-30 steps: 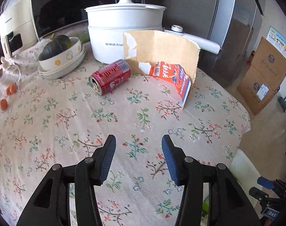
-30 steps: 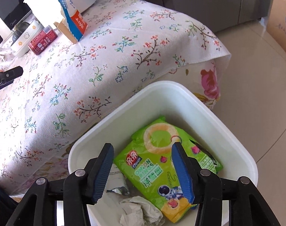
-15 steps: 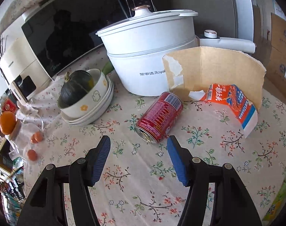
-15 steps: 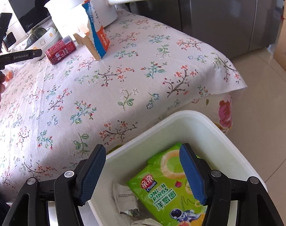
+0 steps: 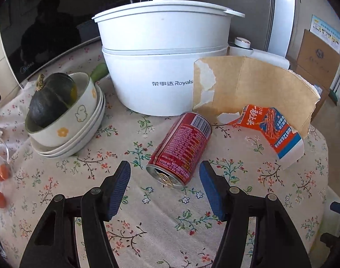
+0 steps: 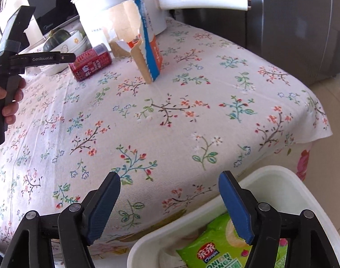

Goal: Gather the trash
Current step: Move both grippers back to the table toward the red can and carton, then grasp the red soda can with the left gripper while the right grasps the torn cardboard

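Left claw: held released, jaws spread to either side of the can's near end, so it can be straddled.
Can: laid on its side on the desk, apparently untouched.
Right claw: released, empty, parked above the bin edge.
Bin: a snack bag is already collected.

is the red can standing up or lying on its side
Lying on its side. The red can rests lengthwise on the tablecloth, its pull-tab end facing the open left gripper, barcode end toward the white pot.
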Demonstrator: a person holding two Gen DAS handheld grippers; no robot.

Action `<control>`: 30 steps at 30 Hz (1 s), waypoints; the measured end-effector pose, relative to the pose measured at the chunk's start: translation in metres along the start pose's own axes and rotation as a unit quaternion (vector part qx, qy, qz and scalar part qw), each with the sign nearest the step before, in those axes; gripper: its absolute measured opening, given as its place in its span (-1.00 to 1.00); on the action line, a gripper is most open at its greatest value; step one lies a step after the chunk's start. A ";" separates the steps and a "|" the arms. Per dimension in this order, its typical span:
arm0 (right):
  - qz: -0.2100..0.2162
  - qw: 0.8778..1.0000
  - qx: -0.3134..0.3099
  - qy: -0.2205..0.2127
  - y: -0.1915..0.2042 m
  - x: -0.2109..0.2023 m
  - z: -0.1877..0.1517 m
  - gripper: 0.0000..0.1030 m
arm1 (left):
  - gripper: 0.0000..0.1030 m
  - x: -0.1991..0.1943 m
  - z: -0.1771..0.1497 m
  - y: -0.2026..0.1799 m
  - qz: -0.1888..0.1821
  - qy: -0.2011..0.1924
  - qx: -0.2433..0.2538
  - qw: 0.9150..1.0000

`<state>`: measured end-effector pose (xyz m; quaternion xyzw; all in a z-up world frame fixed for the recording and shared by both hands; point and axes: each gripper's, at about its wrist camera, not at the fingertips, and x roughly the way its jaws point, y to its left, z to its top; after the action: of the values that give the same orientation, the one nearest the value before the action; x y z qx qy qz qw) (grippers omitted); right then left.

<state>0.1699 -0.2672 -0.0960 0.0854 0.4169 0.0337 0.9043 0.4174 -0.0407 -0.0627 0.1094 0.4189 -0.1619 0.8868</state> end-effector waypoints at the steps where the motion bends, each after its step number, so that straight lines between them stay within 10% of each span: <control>1: 0.001 1.000 -0.004 0.000 0.003 0.001 0.000 0.50 | 0.29 0.001 0.001 -0.001 0.003 -0.001 0.005 1.000; 13: 0.008 1.000 -0.001 -0.023 0.012 0.006 0.013 0.50 | 0.45 0.058 0.006 -0.015 0.012 0.064 0.020 0.998; 30: -0.045 0.996 -0.001 -0.071 0.040 0.083 0.163 0.51 | 0.13 0.005 -0.005 -0.016 -0.018 0.043 0.009 0.999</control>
<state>0.3481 -0.2371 -0.0473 0.0677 0.3545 -0.0123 0.9325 0.4107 -0.0553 -0.0704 0.1161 0.4567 -0.1768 0.8641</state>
